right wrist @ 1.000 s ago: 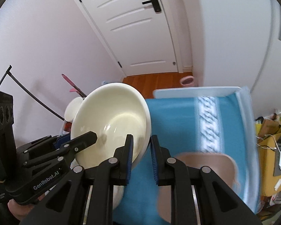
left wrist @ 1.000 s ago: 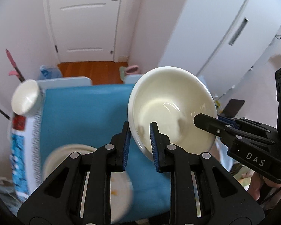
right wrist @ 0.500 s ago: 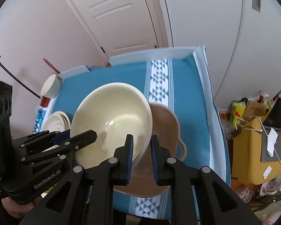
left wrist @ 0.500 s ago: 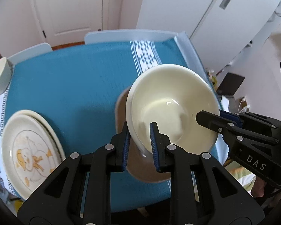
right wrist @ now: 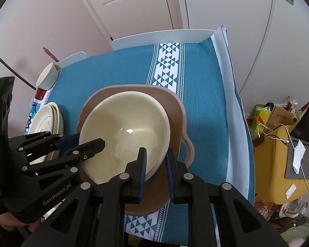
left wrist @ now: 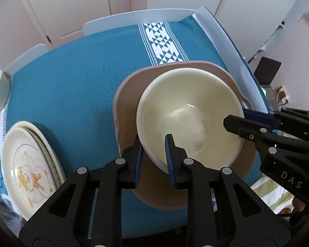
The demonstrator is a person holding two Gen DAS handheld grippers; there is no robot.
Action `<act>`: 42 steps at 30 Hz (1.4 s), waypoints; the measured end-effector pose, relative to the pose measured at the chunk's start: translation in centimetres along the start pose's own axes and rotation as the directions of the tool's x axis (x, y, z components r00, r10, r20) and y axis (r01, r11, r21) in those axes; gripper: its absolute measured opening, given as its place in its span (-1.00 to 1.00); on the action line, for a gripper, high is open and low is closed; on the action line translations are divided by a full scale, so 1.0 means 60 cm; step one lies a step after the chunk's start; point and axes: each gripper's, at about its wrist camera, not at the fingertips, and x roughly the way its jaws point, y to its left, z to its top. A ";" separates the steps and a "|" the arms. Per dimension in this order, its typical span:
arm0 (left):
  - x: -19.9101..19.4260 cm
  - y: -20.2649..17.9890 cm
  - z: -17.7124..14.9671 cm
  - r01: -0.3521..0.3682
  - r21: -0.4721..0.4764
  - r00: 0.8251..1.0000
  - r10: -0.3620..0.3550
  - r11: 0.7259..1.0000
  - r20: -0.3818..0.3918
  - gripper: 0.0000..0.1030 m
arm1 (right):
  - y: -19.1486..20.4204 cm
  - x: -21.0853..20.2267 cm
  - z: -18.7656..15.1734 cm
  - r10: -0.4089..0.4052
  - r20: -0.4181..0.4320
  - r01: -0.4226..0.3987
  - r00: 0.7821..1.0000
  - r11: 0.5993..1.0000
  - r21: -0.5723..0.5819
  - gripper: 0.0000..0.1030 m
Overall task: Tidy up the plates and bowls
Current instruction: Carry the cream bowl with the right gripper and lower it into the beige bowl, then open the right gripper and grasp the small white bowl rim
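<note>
- The cream bowl (left wrist: pixel 190 119) is held over the tan plate (left wrist: pixel 126 100), which lies on the tabletop (left wrist: pixel 76 78) covered by a teal cloth with a white patterned band; whether the bowl's base touches the plate cannot be told.
- The left gripper (left wrist: pixel 153 159) is clamped on the bowl's near rim, one blue-padded finger inside the bowl and the other outside it.
- The right gripper (right wrist: pixel 155 165) is clamped on the opposite side of the rim in the same way, one finger inside and one outside.
- In the left wrist view the right gripper reaches in from the right edge; in the right wrist view the left gripper reaches in from the left.
- A stack of cream plates (left wrist: pixel 28 168), the top one printed with a yellow cartoon figure, sits at the left edge of the tabletop, apart from the tan plate.
- A small white cup (right wrist: pixel 47 76) stands at the far left corner.
- A yellow bag (right wrist: pixel 278 164) with cables and a laptop on it sits on the floor to the right of the tabletop.
</note>
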 end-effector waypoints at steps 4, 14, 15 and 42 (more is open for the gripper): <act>0.003 -0.001 0.003 -0.009 0.011 1.000 0.009 1.000 -0.004 -0.64 | 0.001 0.002 0.003 -0.006 -0.005 0.006 1.000 1.000 -0.007 -0.67; -0.009 -0.008 -0.001 -0.046 0.034 0.999 0.046 0.998 0.011 -0.64 | 0.001 -0.003 -0.001 0.005 -0.007 -0.005 1.000 1.000 -0.004 -0.67; -0.014 -0.009 0.000 -0.053 0.037 0.998 0.052 0.998 0.018 -0.64 | -0.001 -0.006 -0.001 0.009 -0.002 -0.009 1.000 1.000 0.002 -0.67; -0.278 0.151 -0.040 -0.218 -0.265 0.908 0.295 0.939 0.299 0.99 | 0.104 -0.133 0.075 0.216 0.205 -0.188 0.955 0.971 -0.148 0.82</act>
